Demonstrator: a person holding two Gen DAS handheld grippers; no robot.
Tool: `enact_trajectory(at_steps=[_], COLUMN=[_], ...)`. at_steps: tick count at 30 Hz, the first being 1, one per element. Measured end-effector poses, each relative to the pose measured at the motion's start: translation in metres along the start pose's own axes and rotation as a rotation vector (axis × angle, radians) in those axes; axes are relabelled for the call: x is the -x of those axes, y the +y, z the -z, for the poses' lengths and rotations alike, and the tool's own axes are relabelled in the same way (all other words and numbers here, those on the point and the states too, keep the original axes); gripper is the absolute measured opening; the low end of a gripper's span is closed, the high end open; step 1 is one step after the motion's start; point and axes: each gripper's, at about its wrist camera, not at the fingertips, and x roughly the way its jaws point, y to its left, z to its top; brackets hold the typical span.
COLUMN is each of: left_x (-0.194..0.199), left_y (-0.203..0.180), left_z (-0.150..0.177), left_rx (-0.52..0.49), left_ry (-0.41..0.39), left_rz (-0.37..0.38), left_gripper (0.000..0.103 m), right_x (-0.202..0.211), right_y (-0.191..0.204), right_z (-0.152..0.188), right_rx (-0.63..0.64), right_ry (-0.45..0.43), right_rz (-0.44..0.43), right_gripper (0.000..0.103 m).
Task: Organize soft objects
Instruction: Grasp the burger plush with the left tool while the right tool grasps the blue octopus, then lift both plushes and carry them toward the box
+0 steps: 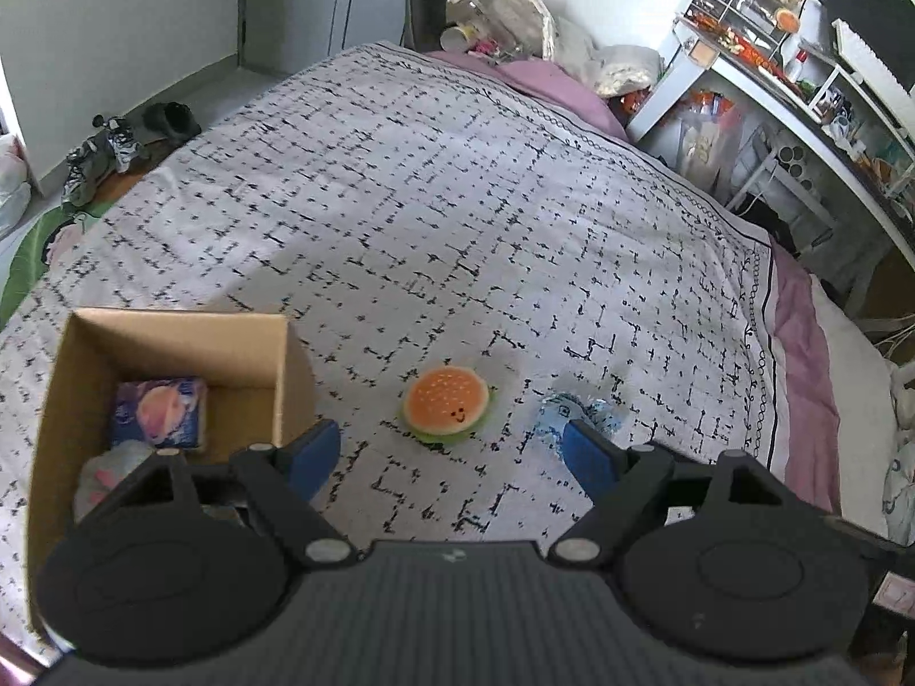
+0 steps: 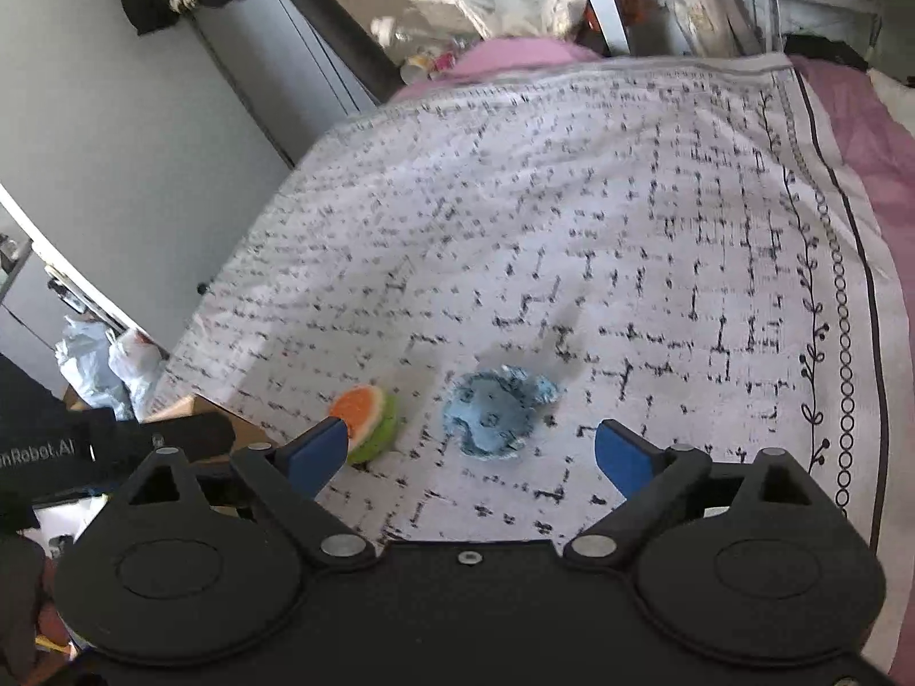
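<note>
- Spread across the bed (image 1: 457,200) is a white cover printed with broken black grid marks, with a mauve sheet showing at its far and right edges; a cluttered white shelving unit (image 1: 800,86) stands beyond the bed to the right.
- Left gripper (image 1: 452,451): its blue-padded jaws stand wide apart and hold nothing.
- Between those jaws, just ahead of them, lies the burger plush (image 1: 447,400), a round orange bun top speckled with pale seeds, a small smiling face on its near edge and a green frill beneath.
- Partly behind the right-hand jaw of that gripper lies the blue plush (image 1: 577,409), a pale blue, ruffled lump.
- Beside and behind the left-hand jaw sits an open cardboard box (image 1: 171,331); inside it are a purple packet (image 1: 160,411) with a peach-coloured picture and a pale, pinkish soft item (image 1: 108,471) nearer the camera.
- Right gripper (image 2: 472,451): its jaws are likewise spread wide and empty.
- In the right wrist view the blue plush (image 2: 494,414) rests on the cover between the jaws, slightly ahead of the tips, and the burger plush (image 2: 366,414) lies at the left-hand jaw's tip, partly hidden by it.
</note>
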Motion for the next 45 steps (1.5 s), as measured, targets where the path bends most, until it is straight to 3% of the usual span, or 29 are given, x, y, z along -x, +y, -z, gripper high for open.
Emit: enact_trajectory(at_steps=[9,13,23,36,38,42,45], left_x=[-0.041,-0.06,-0.104,-0.141,-0.144,-0.146,-0.142], left_y=[-0.014,-0.017,-0.017,-0.01,-0.006,0.001,0.002], left_z=[-0.003,-0.006,-0.014,-0.015,-0.013,-0.01,-0.01], left_rx=[-0.011,-0.006,0.031,0.056,0.07,0.106,0.103], left_ry=[0.029,0.061,0.131,0.178,0.182,0.183,0.166], left_rz=[-0.013,-0.025,-0.053,-0.082,-0.086,-0.082,-0.075], left_gripper=[0.084,0.084,0.082,0.08,0.077,0.058,0.056], right_x=[-0.031,-0.042,-0.074,-0.102,-0.103,-0.105,-0.103], right_y=[-0.009,-0.007,-0.005,0.007,0.01,0.017,0.021], right_z=[-0.004,-0.003,-0.001,-0.004,-0.003,0.001,0.002], right_rx=[-0.005,0.021,0.063,0.175,0.219,0.307,0.345], right_ry=[0.055,0.086,0.152,0.136,0.125,0.105,0.103], right_rz=[0.051,0.006,0.015,0.08,0.088,0.118,0.121], right_gripper=[0.092,0.091,0.078,0.078,0.074,0.047,0.043])
